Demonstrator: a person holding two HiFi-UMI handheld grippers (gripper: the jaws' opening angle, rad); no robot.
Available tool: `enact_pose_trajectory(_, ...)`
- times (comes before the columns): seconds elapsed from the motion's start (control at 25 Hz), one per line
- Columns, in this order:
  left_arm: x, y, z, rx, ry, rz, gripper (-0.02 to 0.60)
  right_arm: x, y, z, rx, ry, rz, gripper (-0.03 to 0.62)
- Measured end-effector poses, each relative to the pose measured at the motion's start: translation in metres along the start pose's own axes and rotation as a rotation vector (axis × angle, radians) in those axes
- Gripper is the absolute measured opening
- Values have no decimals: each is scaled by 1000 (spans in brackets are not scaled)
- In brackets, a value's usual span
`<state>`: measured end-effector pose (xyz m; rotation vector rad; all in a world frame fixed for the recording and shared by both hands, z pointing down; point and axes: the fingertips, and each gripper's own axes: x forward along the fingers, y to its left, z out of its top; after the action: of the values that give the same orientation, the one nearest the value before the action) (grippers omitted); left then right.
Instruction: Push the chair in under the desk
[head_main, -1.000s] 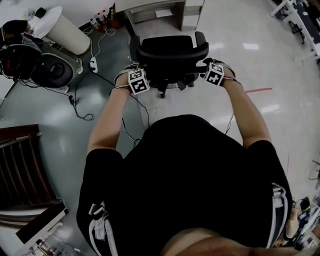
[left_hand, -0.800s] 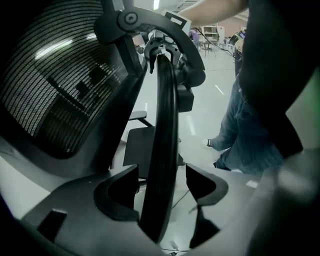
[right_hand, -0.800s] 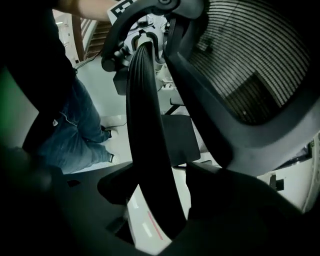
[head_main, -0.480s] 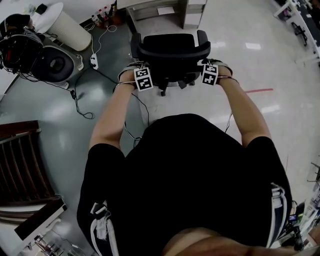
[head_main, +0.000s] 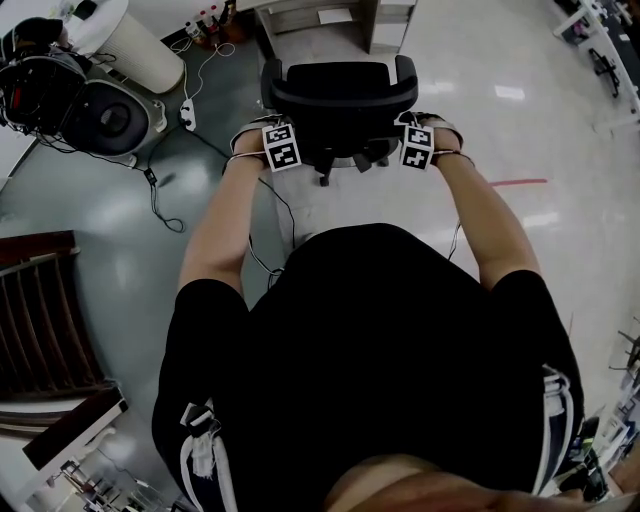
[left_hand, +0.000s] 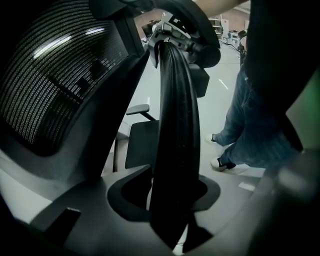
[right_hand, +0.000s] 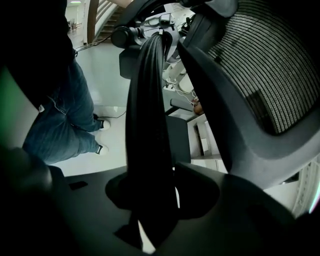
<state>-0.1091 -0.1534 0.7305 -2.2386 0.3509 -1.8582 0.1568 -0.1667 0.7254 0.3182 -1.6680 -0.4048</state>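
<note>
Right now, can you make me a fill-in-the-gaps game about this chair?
1. The chair is coloured ____.
2. The left gripper and the right gripper each clamp an ____ of it.
3. Its backrest is made of see-through ____.
Missing words: black; armrest; mesh.
Both grippers' jaws have just been closing, with an armrest between each pair.

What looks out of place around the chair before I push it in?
Nothing is spilled or damaged. The one oddity: loose cables and a white power strip lie on the floor left of the chair, close to its base, where a castor might snag if it veers.
</note>
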Motion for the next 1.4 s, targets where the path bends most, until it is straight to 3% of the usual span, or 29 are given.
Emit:
enact_pose_trajectory(0.2,7,8,5,-9,6,20,158,7,-7,-7,-10,2,-2,138)
enact_pose_trajectory(0.84,32,83,9,-36,8,63,161,42,-85,-18,-56,-19,-22,129)
enact_pose_trajectory(1.08,43,127,6,-28,4,109,161,64,-127,-18,-58,-28,-24,130)
enact_pose_trajectory(1.4,63,193,-16,-31,30,108,150,101,-194,-5,-51,-19,-15,130)
